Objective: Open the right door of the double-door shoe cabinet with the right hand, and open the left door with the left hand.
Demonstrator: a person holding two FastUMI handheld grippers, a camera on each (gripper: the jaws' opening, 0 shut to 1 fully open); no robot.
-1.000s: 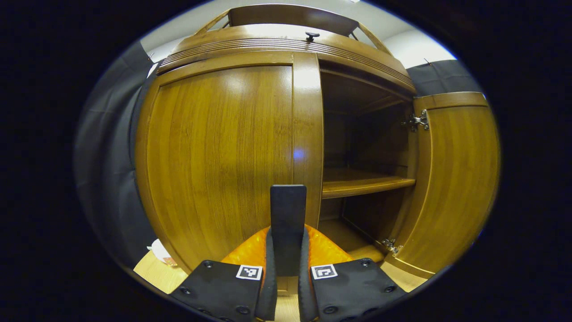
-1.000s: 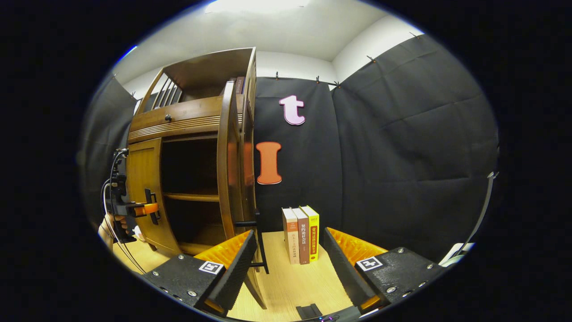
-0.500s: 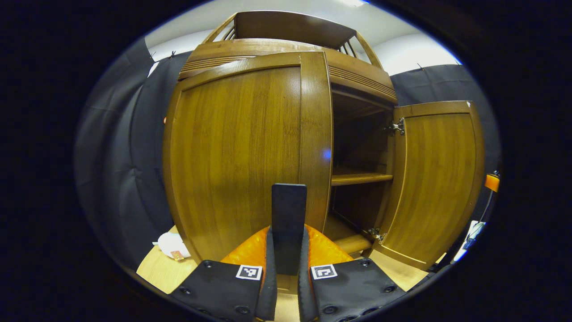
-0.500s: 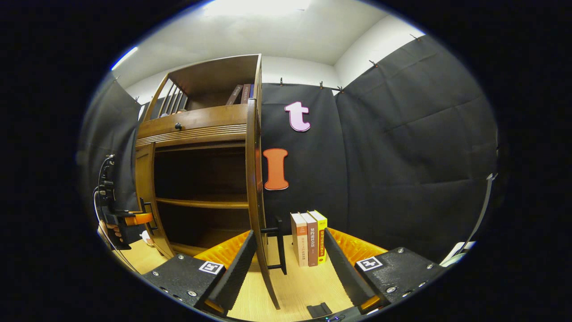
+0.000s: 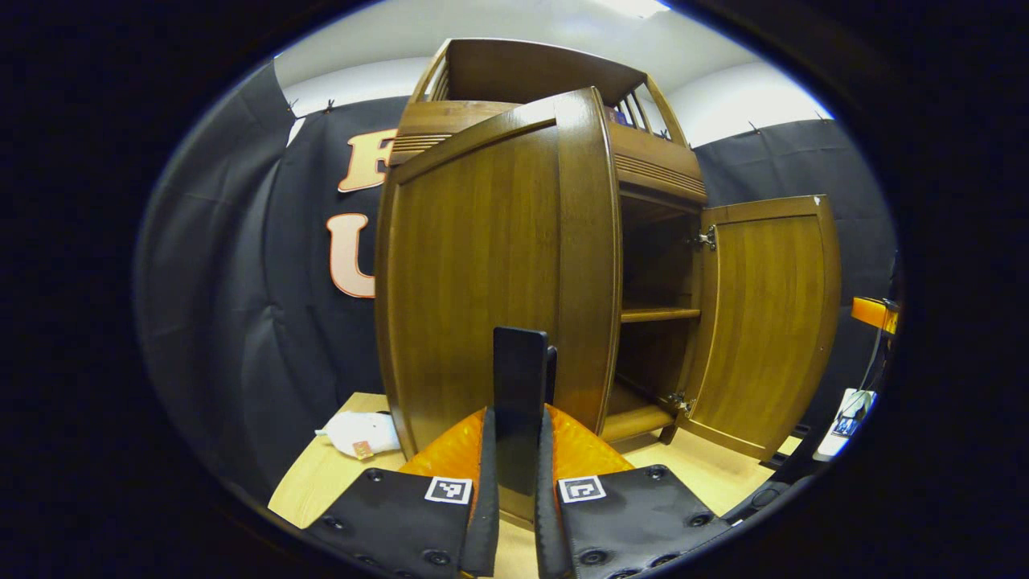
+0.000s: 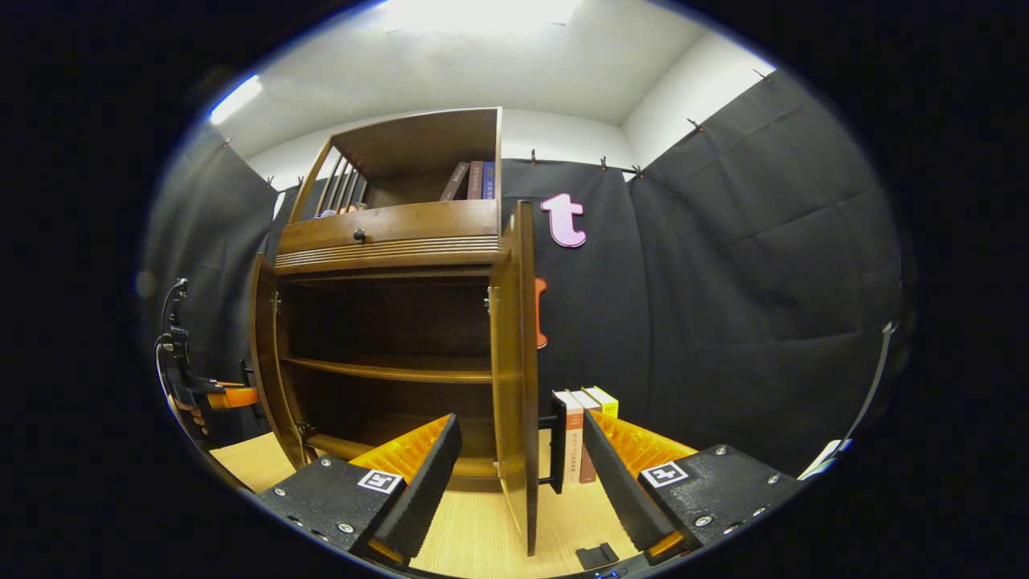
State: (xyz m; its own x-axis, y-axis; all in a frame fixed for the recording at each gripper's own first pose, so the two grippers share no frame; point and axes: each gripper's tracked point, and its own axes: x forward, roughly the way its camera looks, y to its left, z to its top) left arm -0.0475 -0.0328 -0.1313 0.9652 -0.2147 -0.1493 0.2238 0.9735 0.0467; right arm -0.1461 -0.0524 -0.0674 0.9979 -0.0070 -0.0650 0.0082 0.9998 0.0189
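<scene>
While the left door [image 5: 490,273] is swinging out on its hinge, the left gripper [image 5: 518,482] is clamping the door's dark handle [image 5: 521,386], both fingers [image 5: 485,498] pressing on its flat sides, so the step in hand looks to be carrying this door through the rest of its arc. Doing that well probably means following the curve of the hinge rather than pulling straight back, keeping the grip square so the handle is not twisting between the fingers, and easing off before the door is reaching its stop. The handle is standing upright between the fingers, reaching above their tips. In the right gripper view the right door [image 6: 514,378] is standing edge-on, wide open, its own handle [image 6: 556,442] sitting in the gap between the spread fingers of the right gripper [image 6: 518,474] and touching neither. The cabinet [image 6: 386,322] is standing toward the back of the bench [image 6: 474,539], shelves bare, with books [image 6: 577,438] just behind the right door.
</scene>
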